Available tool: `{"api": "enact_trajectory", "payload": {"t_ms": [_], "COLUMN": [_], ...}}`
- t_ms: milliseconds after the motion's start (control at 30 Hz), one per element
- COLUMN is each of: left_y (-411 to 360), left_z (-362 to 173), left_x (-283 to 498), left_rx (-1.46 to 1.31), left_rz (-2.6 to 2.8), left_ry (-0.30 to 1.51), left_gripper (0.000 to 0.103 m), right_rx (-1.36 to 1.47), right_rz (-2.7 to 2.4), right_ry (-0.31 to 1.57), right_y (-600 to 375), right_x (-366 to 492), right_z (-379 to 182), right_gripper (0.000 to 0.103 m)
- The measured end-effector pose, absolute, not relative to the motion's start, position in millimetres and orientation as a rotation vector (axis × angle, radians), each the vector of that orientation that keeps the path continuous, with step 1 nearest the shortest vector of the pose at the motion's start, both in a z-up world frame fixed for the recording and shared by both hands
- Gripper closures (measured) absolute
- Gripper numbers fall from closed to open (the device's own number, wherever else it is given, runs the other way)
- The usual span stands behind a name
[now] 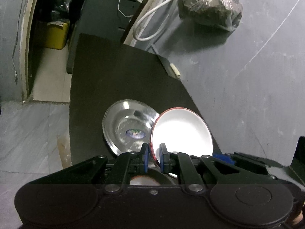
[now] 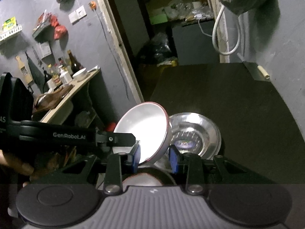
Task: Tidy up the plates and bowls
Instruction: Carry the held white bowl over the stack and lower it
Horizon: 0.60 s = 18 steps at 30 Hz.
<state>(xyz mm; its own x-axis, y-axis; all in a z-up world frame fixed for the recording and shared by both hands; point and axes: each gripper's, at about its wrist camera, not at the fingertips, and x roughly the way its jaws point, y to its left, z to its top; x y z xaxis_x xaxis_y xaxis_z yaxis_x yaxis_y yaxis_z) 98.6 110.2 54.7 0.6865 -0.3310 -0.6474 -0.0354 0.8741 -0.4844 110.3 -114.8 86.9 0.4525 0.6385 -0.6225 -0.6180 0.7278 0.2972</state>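
A white bowl with a red rim (image 1: 182,131) is held tilted above the dark table (image 1: 118,76). My left gripper (image 1: 154,157) is shut on its near rim. The bowl also shows in the right wrist view (image 2: 144,131), where my right gripper (image 2: 154,159) stands open around its lower edge, blue pads (image 2: 136,157) either side, not clamped. A shiny steel bowl (image 1: 129,126) with a sticker inside sits on the table just behind the white bowl; it also shows in the right wrist view (image 2: 194,133). The left gripper's arm (image 2: 66,137) reaches in from the left.
A grey wall (image 1: 247,76) borders the table on the right, with a plastic-wrapped bundle (image 1: 209,3) and white cable (image 1: 152,19) hanging on it. A doorway lies behind the table. A side counter with bottles (image 2: 63,74) stands at the left.
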Motion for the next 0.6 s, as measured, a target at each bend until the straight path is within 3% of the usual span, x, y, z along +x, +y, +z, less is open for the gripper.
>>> {"api": "enact_trajectory", "payload": {"t_ms": [600], "left_y": [93.9], "left_z": [25.5], "left_x": [77.0], "left_rx": [-0.457], "left_rz": [-0.16], "left_ry": [1.023], "left_gripper": [0.087], "right_rx": [-0.142], "right_rz": [0.816], "right_ry": [0.973], "right_y": [-105.3], "right_x": [97.7], "right_z": [62.4], "right_gripper": [0.067]}}
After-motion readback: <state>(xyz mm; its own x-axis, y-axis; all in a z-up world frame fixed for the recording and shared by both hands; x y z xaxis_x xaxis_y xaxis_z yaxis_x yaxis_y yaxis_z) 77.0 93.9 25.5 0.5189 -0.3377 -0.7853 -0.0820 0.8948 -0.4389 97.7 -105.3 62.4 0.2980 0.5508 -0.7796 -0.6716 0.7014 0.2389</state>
